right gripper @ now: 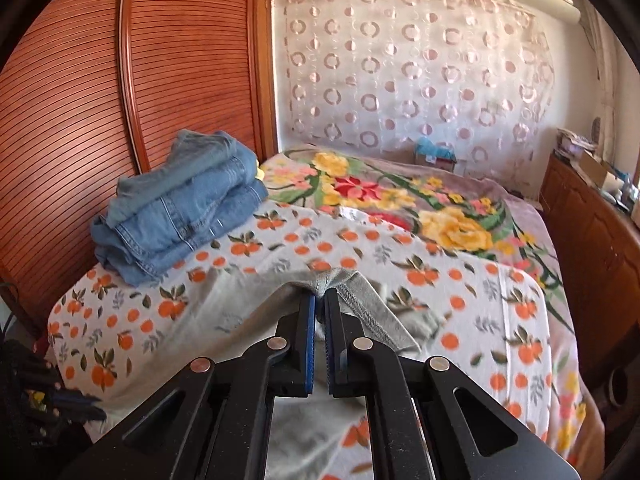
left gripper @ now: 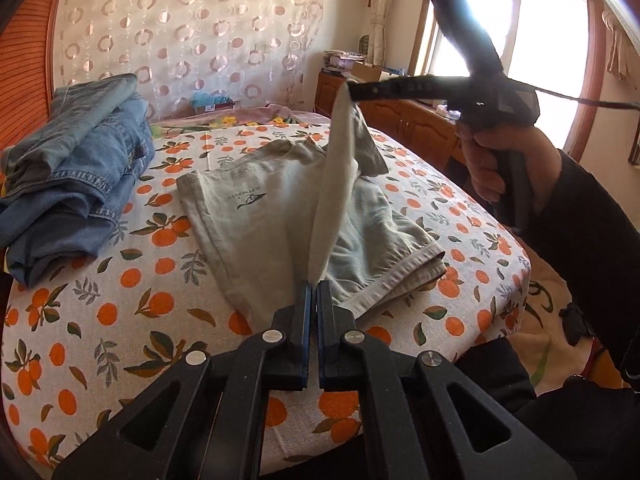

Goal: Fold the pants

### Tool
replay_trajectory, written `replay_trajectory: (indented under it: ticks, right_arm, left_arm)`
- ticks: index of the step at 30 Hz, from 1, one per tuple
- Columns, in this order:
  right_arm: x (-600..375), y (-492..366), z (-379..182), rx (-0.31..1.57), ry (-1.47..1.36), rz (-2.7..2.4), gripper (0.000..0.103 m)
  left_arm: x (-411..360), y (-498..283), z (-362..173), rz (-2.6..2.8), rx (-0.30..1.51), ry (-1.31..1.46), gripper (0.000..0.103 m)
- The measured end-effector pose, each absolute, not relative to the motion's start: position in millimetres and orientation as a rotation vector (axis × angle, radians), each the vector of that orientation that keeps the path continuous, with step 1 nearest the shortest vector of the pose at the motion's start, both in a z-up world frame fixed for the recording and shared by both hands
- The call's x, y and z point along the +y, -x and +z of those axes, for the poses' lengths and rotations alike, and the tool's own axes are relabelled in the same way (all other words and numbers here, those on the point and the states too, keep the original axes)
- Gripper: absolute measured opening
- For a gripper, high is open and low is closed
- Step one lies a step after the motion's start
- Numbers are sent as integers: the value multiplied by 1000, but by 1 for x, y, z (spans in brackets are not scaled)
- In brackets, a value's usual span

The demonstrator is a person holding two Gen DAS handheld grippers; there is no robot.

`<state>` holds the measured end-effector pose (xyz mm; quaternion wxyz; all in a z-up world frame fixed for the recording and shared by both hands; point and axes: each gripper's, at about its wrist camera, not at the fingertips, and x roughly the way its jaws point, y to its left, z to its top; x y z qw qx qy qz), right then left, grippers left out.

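Stretching between the clamped left gripper [left gripper: 314, 286] and right gripper [left gripper: 352, 89], the pants [left gripper: 256, 216] edge lifts (taut).

A bed [left gripper: 120, 320] covered by an orange-print sheet [right gripper: 460, 280] carries beige pants [left gripper: 256, 224] at centre, folded jeans [left gripper: 76, 184] stacked at upper left, and a floral blanket [right gripper: 440, 208] beyond.

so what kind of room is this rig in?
Most likely a home bedroom: a bed under printed covers, a wooden slatted wardrobe beside it, and a stack of folded jeans on the bed.
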<state>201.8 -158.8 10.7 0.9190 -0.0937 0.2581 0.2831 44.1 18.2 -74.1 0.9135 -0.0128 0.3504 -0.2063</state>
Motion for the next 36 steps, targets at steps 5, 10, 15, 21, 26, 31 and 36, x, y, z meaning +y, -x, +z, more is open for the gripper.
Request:
replay_trajectory:
  ticks: [5, 10, 15, 21, 26, 31, 36]
  right_arm:
    - [-134, -209, 12, 517, 216, 621, 4]
    - [-103, -225, 9, 531, 241, 657, 4]
    - [-73, -245, 5, 554, 253, 696, 4]
    - [-39, -264, -6, 591, 302, 718, 4]
    - [-25, -276, -19, 625, 338, 707, 4]
    - [-24, -283, -22, 643, 352, 689, 5]
    - [-44, -280, -17, 643, 340, 679, 33]
  left_arm:
    - [28, -43, -80, -405, 730, 56, 3]
    - [37, -41, -90, -392, 751, 81, 3]
    - [45, -39, -99, -382, 762, 98, 3]
    - [57, -37, -103, -357, 763, 112, 3]
    - [65, -36, -106, -341, 764, 122, 3]
    - [68, -38, -107, -335, 764, 127, 3]
    - [66, -41, -105, -331, 763, 122, 6]
